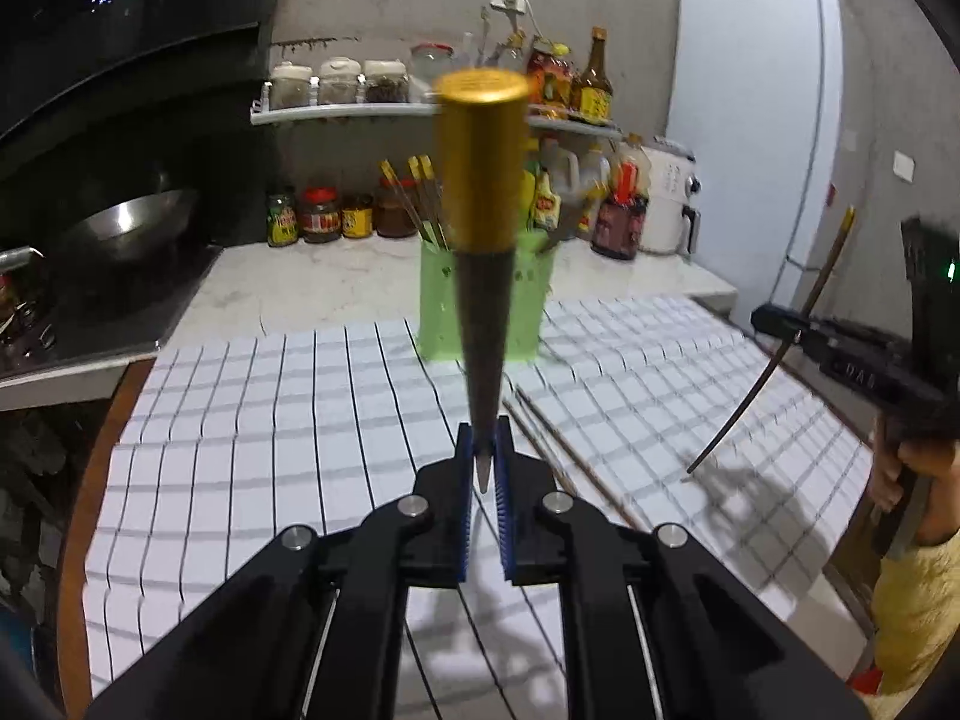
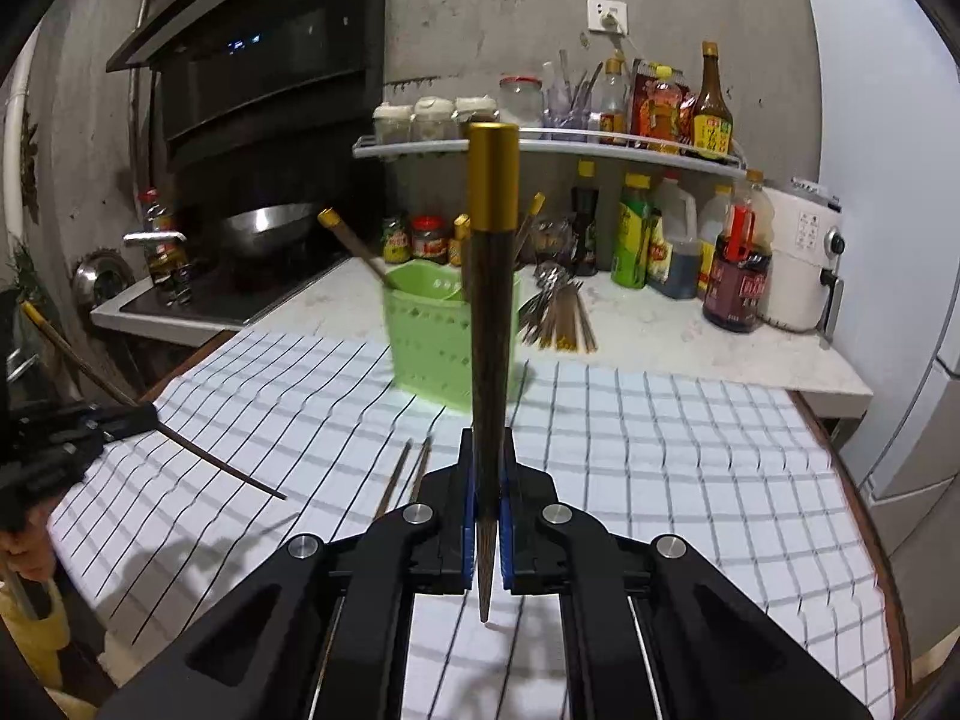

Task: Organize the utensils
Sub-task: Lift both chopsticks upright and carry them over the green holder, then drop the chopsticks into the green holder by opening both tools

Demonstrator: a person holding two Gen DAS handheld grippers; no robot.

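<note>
Far left: black stove (image 2: pixel 198 294) with steel wok (image 2: pixel 264 231), range hood (image 2: pixel 264 54) above.

Left gripper (image 1: pixel 485 450): blue pads clamped on narrow tip of a dark chopstick (image 1: pixel 483 300), gold cap pointing up and away. Same gripper at left edge of right-wrist view (image 2: pixel 150 417), chopstick slanting through it, tip above the cloth.

Centre: white checked cloth (image 2: pixel 660 450) over table. Two loose chopsticks (image 2: pixel 408 474) flat on cloth, side by side, between the grippers. Green basket (image 2: pixel 429 336) upright at far edge of cloth, beside marble counter (image 2: pixel 690 348); several gold-capped chopsticks standing in it, leaning. Bundle of chopsticks and spoons (image 2: pixel 558 315) flat on counter just right of basket.

Right gripper (image 2: pixel 486 474): pads closed on lower part of second chopstick (image 2: pixel 492 300), gold cap up, point sticking out below the pads. Seen also at right edge of left-wrist view (image 1: pixel 792 333), a hand (image 1: pixel 900 468) on its grip.

Behind: shelf (image 2: pixel 540 147) with jars and sauce bottles; more bottles on counter under it. Right: white air fryer (image 2: pixel 804 252), then fridge (image 2: pixel 888 180).
</note>
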